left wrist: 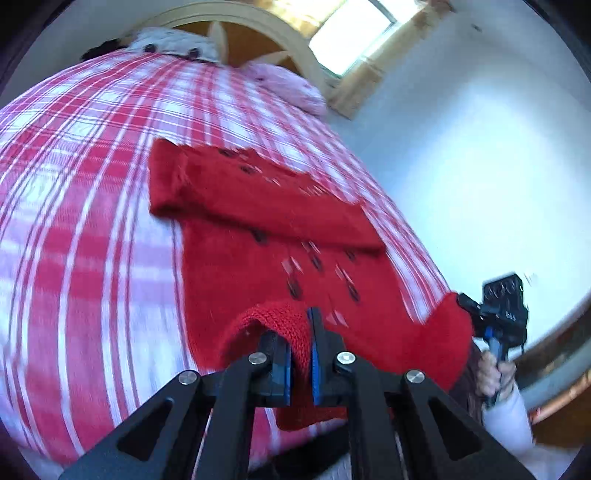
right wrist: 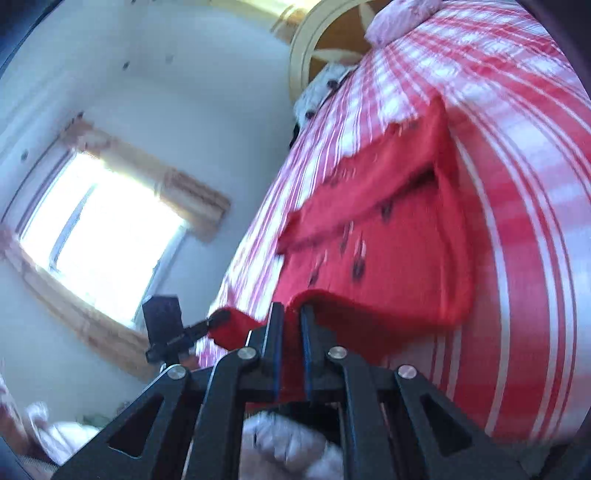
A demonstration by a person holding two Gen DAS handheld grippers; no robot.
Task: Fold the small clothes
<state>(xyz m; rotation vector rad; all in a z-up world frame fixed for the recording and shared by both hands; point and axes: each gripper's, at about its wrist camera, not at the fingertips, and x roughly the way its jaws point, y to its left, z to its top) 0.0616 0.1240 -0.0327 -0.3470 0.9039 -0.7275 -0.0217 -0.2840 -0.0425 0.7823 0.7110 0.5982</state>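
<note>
A small red knitted sweater [left wrist: 255, 258] with dark and white flecks lies on a red-and-white checked bedspread [left wrist: 85, 177], one sleeve folded across its body. My left gripper [left wrist: 300, 332] is shut on the sweater's near ribbed edge, which is lifted off the bed. At the right of the left wrist view the right gripper [left wrist: 461, 300] pinches the other near corner. In the right wrist view my right gripper [right wrist: 292, 314] is shut on the red sweater [right wrist: 388, 251] at its edge, and the left gripper [right wrist: 218, 319] grips the far corner at the left.
Pillows [left wrist: 288, 86] and a rounded wooden headboard [left wrist: 258, 22] stand at the bed's far end. A white wall [left wrist: 480, 166] with a bright window [left wrist: 351, 33] runs beside the bed. A hand [left wrist: 493, 373] in a white sleeve grips the right gripper's handle.
</note>
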